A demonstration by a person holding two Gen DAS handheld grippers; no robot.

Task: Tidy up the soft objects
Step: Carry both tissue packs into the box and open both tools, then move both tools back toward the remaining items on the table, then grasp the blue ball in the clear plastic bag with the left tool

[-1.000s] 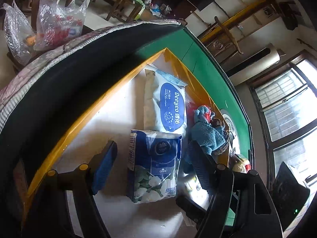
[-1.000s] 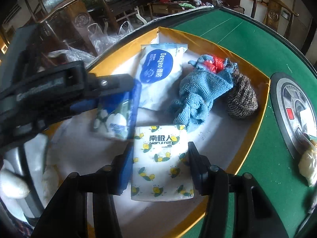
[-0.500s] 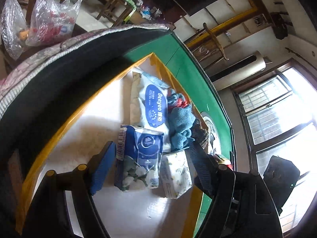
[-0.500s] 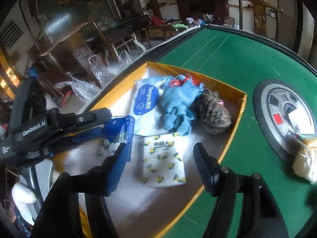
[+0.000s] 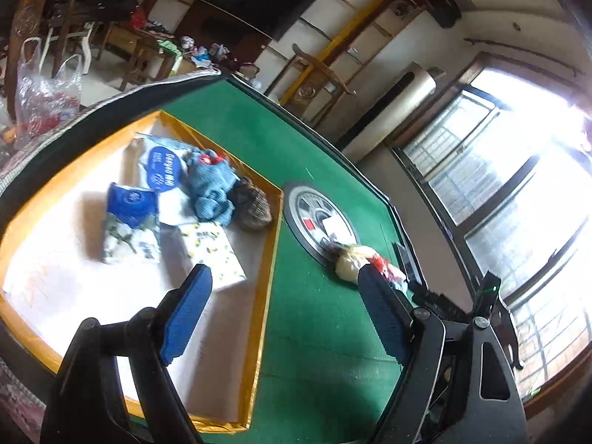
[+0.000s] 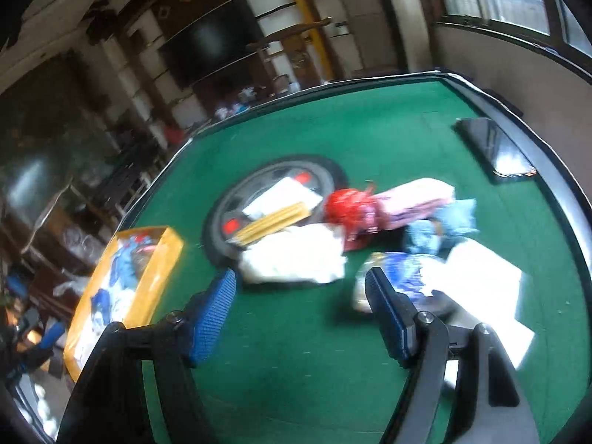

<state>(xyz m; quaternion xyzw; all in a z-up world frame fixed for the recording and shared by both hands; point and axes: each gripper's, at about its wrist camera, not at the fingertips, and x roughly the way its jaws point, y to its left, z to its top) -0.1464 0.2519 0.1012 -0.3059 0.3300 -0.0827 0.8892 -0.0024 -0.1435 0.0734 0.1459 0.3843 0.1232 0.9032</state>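
"Deeyeo" on blue oval of white wipes pack point(image 5: 160, 165).

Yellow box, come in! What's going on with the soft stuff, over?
Left gripper open, empty. Right gripper open, empty. Yellow box holds wipes, tissues, blue cloth. Loose pile waiting on green table.

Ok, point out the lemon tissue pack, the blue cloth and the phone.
lemon tissue pack point(image 5: 212, 253), left wrist view, middle of its printed face.
blue cloth point(image 5: 212, 188), left wrist view, its bunched middle.
phone point(image 6: 494, 148), right wrist view, centre of its dark screen.
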